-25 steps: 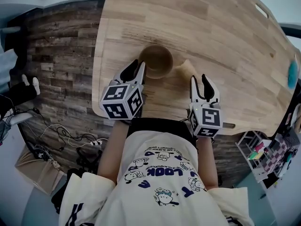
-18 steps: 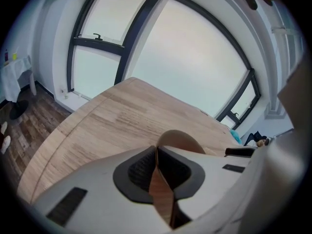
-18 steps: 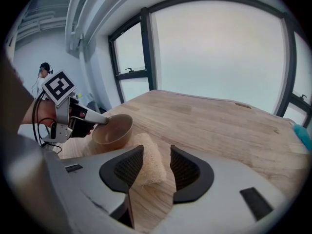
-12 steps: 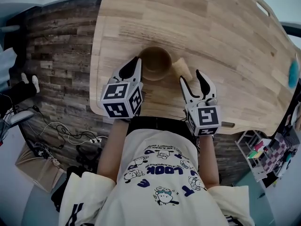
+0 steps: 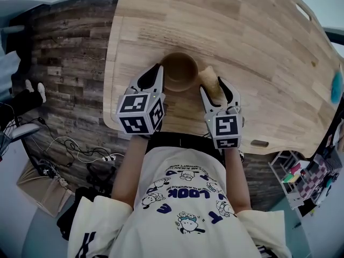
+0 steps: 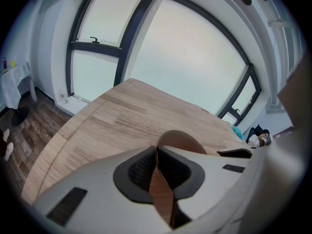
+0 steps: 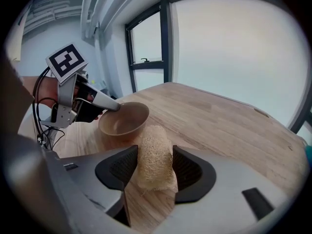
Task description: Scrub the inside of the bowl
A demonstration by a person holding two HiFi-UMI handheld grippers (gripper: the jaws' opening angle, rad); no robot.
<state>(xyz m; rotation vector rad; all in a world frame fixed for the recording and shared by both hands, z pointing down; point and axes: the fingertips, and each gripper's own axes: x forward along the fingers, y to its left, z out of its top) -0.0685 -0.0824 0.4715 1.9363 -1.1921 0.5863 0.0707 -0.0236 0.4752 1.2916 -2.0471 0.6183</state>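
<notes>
Plainly, the scrubbing is not yet starting: the bowl [image 5: 179, 71] is sitting upright on the tabletop [image 5: 242, 31], just above the middle of the head view, and its inside is showing bare, with nothing in it. The left gripper [image 5: 156, 71] is pinching the bowl's lower-left rim, its jaws pressed together on the thin wall, so the steadying hold is looking done. The right gripper [image 5: 213, 86] is reaching over the loofah [image 5: 208, 75], which is lying on the tabletop just right of the bowl. Its jaws are sitting against the loofah's two sides, in what I am judging to be a grip, though the loofah is resting on the wood, not lifted. Nearly everything is remaining: lifting the loofah, carrying it into the bowl and rubbing the inner wall. The head view is giving the layout, with bowl, loofah and both grippers in a tight row near the tabletop's lower edge, but the grippers' bodies are hiding the pads there. The left gripper view is showing the rim caught edge-on between the pads at lower centre. The right gripper view is showing the loofah filling the gap between its pads and, left of centre, the left gripper's tip on the rim and the bowl's empty inside.
</notes>
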